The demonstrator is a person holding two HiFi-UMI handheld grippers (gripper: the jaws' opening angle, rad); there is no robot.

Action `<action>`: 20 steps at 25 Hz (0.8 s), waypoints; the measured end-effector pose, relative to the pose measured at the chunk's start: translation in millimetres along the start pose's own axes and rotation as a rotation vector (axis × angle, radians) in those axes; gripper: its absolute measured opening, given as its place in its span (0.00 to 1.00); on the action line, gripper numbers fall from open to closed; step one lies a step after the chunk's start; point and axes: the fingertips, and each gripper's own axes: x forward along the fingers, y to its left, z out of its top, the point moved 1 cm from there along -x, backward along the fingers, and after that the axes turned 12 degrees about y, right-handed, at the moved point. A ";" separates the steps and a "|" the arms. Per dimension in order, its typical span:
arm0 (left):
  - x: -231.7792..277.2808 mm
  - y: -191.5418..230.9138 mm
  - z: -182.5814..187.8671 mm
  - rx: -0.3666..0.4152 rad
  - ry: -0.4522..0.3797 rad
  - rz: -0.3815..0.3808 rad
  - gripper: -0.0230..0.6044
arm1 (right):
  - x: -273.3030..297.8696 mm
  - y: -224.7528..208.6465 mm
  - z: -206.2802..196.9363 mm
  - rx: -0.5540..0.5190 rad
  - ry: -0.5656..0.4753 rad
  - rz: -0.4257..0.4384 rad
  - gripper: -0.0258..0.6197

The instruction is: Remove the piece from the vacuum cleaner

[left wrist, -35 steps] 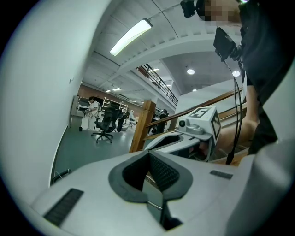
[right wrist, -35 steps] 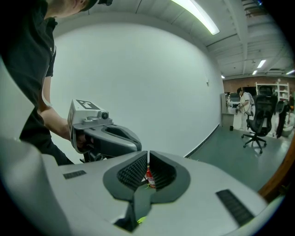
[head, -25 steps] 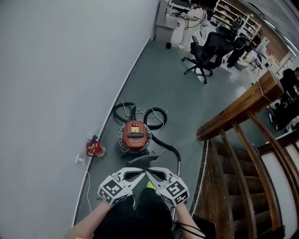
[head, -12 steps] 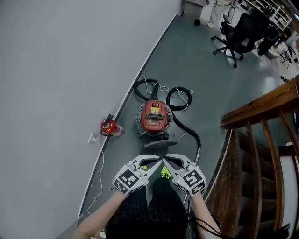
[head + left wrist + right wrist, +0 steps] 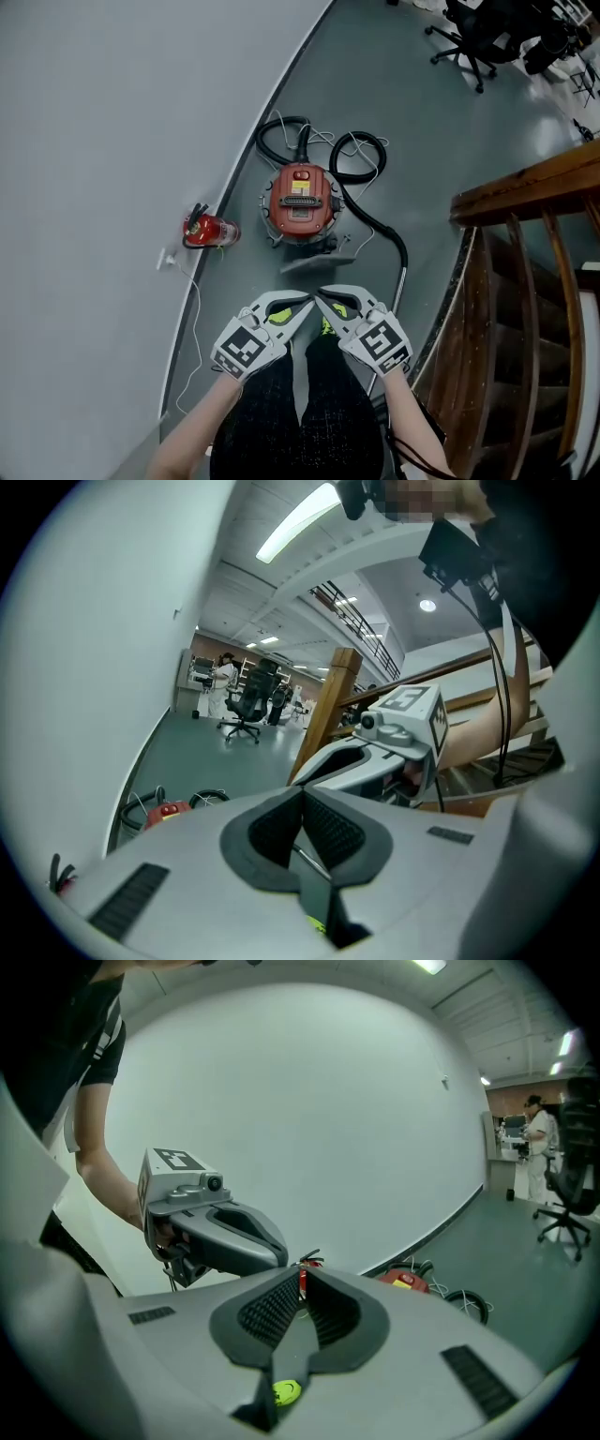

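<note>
The red vacuum cleaner stands on the grey floor by the wall, ahead of me. Its black hose loops behind it and runs right to a metal tube. A grey flat piece lies at its near side. My left gripper and right gripper are held side by side above my legs, tips nearly meeting, both shut and empty, well short of the vacuum. The left gripper view shows the vacuum far off, and the right gripper view shows it beyond the shut jaws.
A red fire extinguisher lies by the white wall, with a thin white cable along the floor. A wooden stair railing rises on the right. An office chair stands far back.
Both grippers have sunk lower together, still shut. The view has tipped down and nearer, so the vacuum sits larger and more central.
</note>
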 end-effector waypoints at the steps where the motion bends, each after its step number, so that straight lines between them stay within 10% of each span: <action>1: 5.7 1.7 -4.4 0.001 0.005 -0.005 0.05 | 3.5 -3.4 -5.9 0.000 0.005 0.001 0.07; 20: 101.5 34.9 -102.0 -0.009 0.080 -0.017 0.17 | 71.7 -54.5 -117.6 -0.010 0.140 -0.042 0.16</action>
